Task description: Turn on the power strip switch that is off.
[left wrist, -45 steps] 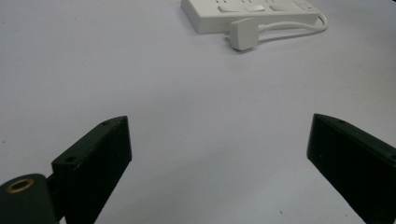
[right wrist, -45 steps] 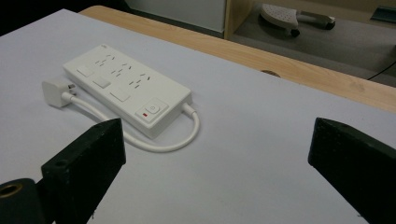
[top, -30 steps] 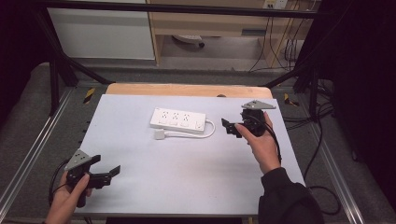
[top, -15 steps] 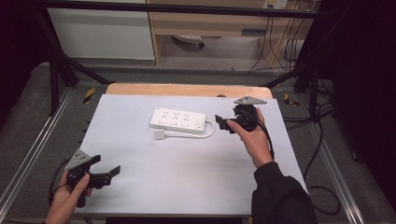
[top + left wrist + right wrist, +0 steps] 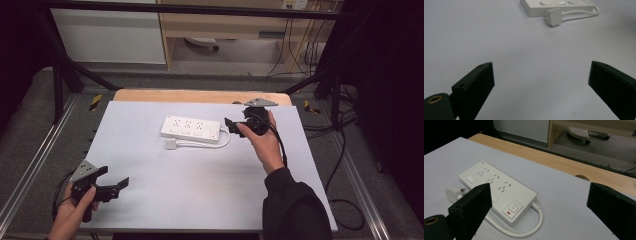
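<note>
The right tool [image 5: 235,125], jaws spread and empty, has edged in toward the white plastic power strip [image 5: 191,129]. A grasp there looks likely next. The left tool [image 5: 116,186] waits spread at the bench [image 5: 200,185] corner.

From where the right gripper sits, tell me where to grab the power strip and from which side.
Grip the power strip across its narrow width at the switch end, nearest the open right gripper. Come down from above: it lies flat, and its long straight edges suit the jaws. Keep clear of the looped cord leaving that end.
</note>
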Available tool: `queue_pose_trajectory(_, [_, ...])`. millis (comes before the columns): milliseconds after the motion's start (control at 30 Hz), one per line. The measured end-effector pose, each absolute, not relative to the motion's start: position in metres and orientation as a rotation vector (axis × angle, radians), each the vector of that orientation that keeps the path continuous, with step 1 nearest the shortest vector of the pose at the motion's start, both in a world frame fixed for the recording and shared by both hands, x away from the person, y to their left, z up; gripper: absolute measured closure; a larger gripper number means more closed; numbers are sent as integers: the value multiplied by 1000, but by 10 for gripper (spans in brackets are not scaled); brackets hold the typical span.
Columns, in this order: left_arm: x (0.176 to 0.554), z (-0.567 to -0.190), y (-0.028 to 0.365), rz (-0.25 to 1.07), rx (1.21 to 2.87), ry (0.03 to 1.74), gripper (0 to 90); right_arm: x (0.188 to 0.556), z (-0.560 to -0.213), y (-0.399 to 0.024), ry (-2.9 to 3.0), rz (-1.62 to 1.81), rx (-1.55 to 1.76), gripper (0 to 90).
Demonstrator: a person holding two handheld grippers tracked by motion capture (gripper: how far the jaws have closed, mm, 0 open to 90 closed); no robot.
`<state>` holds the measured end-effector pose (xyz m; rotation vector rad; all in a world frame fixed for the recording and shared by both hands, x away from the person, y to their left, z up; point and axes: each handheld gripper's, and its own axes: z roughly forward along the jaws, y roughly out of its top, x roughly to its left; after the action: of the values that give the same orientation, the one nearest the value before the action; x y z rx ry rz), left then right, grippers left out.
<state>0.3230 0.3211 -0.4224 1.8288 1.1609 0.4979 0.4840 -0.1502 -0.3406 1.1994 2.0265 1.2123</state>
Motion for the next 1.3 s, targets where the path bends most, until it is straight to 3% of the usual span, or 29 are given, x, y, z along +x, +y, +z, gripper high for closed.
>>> queue_pose_trajectory(633, [323, -422, 321, 495, 1830, 1161, 65, 500, -340, -124, 2009, 1240, 1191, 81])
queue_pose_trajectory(1033, [323, -422, 321, 493, 1835, 1162, 64, 507, -338, -110, 2008, 1272, 1186, 143])
queue_pose_trajectory(1300, [323, -423, 322, 491, 1834, 1161, 65, 510, -340, -103, 2022, 1268, 1196, 68])
